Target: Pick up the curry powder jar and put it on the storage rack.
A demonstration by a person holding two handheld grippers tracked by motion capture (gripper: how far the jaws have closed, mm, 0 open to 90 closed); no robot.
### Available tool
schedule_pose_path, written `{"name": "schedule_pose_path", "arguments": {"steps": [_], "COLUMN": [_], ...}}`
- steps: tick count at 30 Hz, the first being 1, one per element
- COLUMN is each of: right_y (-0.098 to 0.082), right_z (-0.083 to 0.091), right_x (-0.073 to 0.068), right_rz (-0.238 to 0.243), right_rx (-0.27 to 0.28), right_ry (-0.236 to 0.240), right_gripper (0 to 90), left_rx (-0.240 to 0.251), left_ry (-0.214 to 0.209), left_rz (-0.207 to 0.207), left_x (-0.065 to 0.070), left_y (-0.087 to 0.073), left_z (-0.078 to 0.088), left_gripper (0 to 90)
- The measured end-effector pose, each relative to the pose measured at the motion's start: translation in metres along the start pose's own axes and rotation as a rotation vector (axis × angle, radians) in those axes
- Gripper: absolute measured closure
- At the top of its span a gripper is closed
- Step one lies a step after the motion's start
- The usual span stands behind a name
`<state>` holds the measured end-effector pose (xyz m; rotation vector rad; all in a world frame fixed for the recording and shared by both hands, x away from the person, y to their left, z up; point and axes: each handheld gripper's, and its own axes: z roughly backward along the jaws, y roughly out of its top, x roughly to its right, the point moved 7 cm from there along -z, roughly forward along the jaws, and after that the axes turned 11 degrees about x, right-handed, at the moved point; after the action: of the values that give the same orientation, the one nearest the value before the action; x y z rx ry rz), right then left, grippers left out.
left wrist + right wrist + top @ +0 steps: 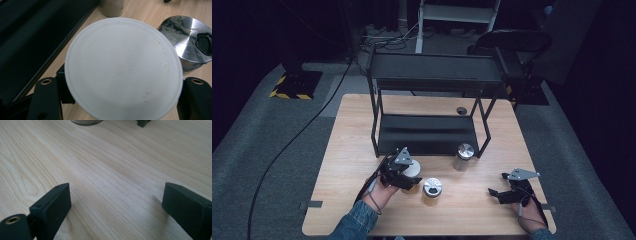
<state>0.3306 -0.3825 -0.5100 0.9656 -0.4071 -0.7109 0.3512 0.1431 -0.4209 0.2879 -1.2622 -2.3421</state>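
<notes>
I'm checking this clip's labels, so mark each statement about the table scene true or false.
1. The left gripper is shut on the white-lidded jar. True: its jaws stand on either side of the jar, closed on it.
2. The right gripper holds a jar. False: its jaws are open over bare wood of the table.
3. Two metal-lidded jars stand on the table. True: one beside the white-lidded jar, the other near the black rack.
4. The rack's lower shelf carries a jar. False: the jars stand on the table in front of it.
5. The white-lidded jar lies on its side. False: it stands upright, lid up.
</notes>
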Motion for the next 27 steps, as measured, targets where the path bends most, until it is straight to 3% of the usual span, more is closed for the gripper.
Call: {"name": "schedule_pose_path", "arguments": {"steps": [7, 27], "right_y": [0.0, 0.0], "right_z": [0.0, 0.0], "right_x": [0.0, 0.0], "right_rz": [0.0, 0.001], "right_rx": [0.0, 0.0], "right_ry": [0.0, 0.0], "right_gripper": [8.3, 8.3], "left_rx": [0.001, 0.019], "left_ry": [0.004, 0.019], "left_rz": [0.011, -0.017], "left_x": [0.001, -0.005], "left_y": [0.003, 0.026], "left_z": [0.001, 0.015], "left_gripper": [33.6, 33.5]}}
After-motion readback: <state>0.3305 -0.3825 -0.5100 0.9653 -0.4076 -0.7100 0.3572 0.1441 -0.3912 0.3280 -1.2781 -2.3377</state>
